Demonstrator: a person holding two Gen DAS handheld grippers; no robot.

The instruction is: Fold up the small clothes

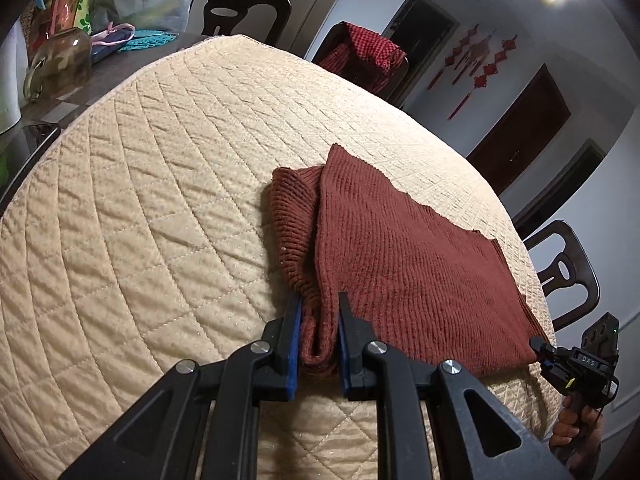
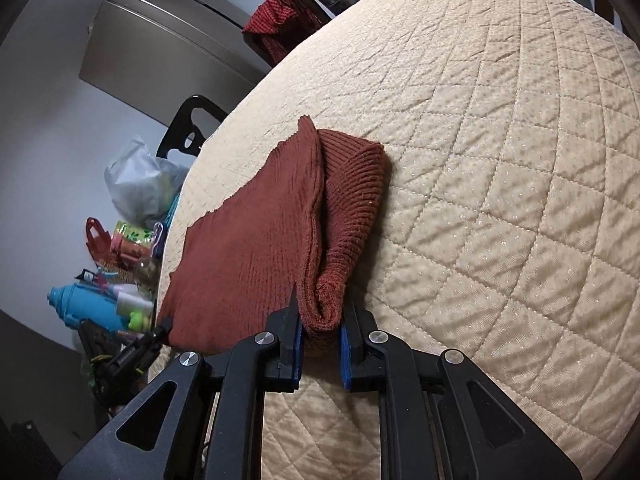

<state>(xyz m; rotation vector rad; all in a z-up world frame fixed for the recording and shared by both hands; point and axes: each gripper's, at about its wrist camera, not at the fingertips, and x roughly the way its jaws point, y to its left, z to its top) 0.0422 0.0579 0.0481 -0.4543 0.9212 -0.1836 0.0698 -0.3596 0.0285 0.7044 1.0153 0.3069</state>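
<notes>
A rust-red ribbed knit garment (image 1: pixel 400 256) lies folded on the cream quilted table cover (image 1: pixel 140 200). My left gripper (image 1: pixel 320 300) is shut on the bunched near-left corner of the garment. In the left wrist view the right gripper (image 1: pixel 538 346) shows at the garment's near-right corner. In the right wrist view my right gripper (image 2: pixel 320 296) is shut on a rolled corner of the garment (image 2: pixel 248 248), with the quilted cover (image 2: pixel 500 160) under it. The left gripper (image 2: pixel 164 326) shows at the garment's other near corner.
Dark chairs (image 1: pixel 240 8) stand around the table; one carries a red checked cloth (image 1: pixel 368 52). A glass jar (image 1: pixel 60 64), bags and a teal mat (image 1: pixel 148 36) crowd the far left. Bottles and a blue flask (image 2: pixel 88 304) lie left in the right wrist view.
</notes>
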